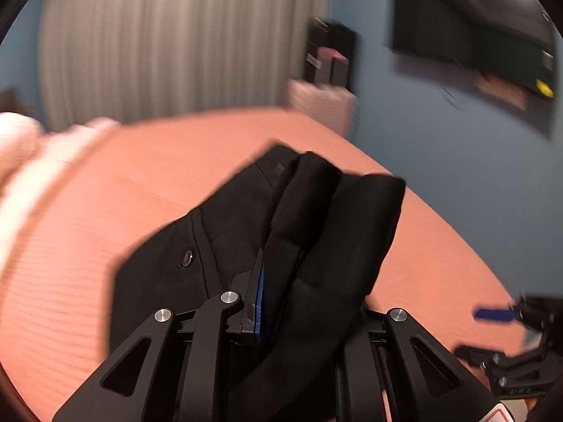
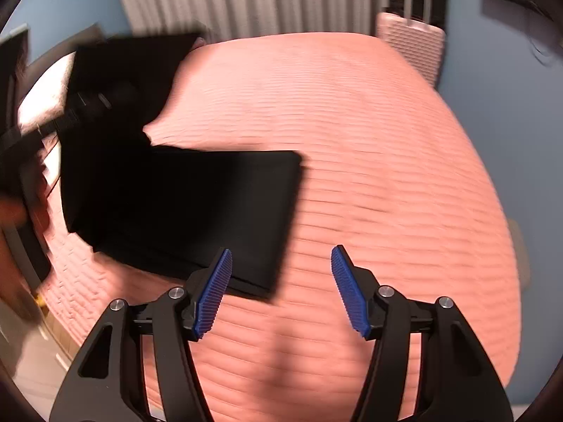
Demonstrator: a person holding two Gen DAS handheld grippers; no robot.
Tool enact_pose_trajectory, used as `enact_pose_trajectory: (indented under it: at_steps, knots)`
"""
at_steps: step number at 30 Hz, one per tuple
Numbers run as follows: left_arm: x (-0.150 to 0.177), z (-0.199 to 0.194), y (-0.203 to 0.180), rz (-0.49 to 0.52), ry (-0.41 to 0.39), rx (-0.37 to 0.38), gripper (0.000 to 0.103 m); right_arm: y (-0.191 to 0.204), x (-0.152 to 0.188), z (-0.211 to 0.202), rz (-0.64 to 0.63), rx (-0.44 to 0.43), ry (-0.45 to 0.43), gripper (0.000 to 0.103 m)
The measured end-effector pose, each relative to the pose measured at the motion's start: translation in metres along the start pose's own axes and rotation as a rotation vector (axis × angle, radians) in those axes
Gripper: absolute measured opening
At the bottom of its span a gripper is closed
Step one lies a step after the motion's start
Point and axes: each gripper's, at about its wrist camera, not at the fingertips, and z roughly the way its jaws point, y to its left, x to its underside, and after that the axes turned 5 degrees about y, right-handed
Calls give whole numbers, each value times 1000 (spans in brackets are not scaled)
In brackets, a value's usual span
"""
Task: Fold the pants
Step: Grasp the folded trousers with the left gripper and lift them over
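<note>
The left gripper (image 1: 278, 302) is clamping a bunched fold of the black pants (image 1: 281, 218), which are draping over its fingers above the pink bedspread (image 1: 140, 193). Only the right wrist view is showing the right gripper (image 2: 281, 288) hanging with its blue pads (image 2: 214, 292) spread apart and holding nothing, the pants' flat folded part (image 2: 197, 204) lying on the bedspread just ahead. Farther back, a pink suitcase (image 2: 415, 38) is standing by the blue wall (image 2: 492, 88).
</note>
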Motion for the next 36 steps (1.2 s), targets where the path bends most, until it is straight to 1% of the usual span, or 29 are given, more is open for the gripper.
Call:
enact_pose_trajectory:
  at_steps: [1,2,3,4,5,7,8,9,10,12,13,17,18,19,20,22,23,24,25,26,27,28,29,30,31,32,33,34,36]
  knots:
    - [9,26,-21,2,62,40,11,-14,3,-1,20,2,5,58]
    - [21,53,-40,4,136,60,11,-24,5,-1,35,6,7,58]
    - [36,77,-53,-9,206,70,11,-33,8,-1,49,12,9,58]
    - [53,97,-67,-16,257,68,13,-42,10,0,58,14,15,58]
    - [61,100,-75,0,244,31,14,-51,13,0,65,18,20,58]
    - [67,93,-91,73,188,-51,14,-64,16,-1,76,18,16,58]
    - [66,91,-92,89,190,-68,15,-71,17,2,84,14,19,58]
    - [64,89,-89,76,195,-63,15,-76,18,4,90,12,21,58]
    - [62,89,-84,57,199,-54,19,-82,18,7,96,9,24,58]
    - [67,90,-79,48,211,-70,22,-85,19,10,107,-7,27,58]
    - [66,90,-77,39,214,-84,22,-84,18,11,107,-13,25,58]
    - [55,88,-65,-35,172,-216,23,-79,22,6,99,-36,10,58]
    - [54,89,-64,-44,166,-238,23,-80,24,5,96,-36,9,58]
    - [55,96,-66,-44,185,-226,24,-78,24,5,90,-39,12,58]
    - [59,103,-69,-32,225,-207,24,-76,24,5,81,-41,18,58]
    - [66,93,-74,19,206,-214,24,-71,21,6,69,-32,24,58]
    - [69,83,-75,29,194,-197,25,-68,19,4,61,-30,21,58]
    - [68,72,-72,19,182,-155,26,-67,17,2,54,-26,17,58]
    - [69,57,-64,-22,172,-80,31,-65,17,1,47,-18,15,60]
    - [68,46,-55,-63,174,-41,38,-64,15,0,36,-1,13,63]
    - [70,35,-47,-97,176,-7,41,-63,14,1,29,17,12,68]
    - [71,24,-38,-115,165,10,53,-61,13,2,22,28,16,68]
    - [75,7,-31,-121,143,-15,58,-59,13,4,22,28,22,68]
    - [77,-9,-25,-123,122,-40,58,-57,12,5,23,29,25,68]
    - [69,-16,-15,-126,99,-36,58,-52,11,5,23,29,21,68]
    - [60,-30,-3,-124,58,-42,59,-47,9,5,16,19,22,68]
    - [50,-38,6,-102,30,-74,60,-41,5,6,7,7,24,68]
    - [45,-46,9,-79,23,-107,64,-30,-2,9,-10,-12,19,68]
    - [14,-28,28,-36,39,-180,64,-10,-17,17,-48,-48,18,68]
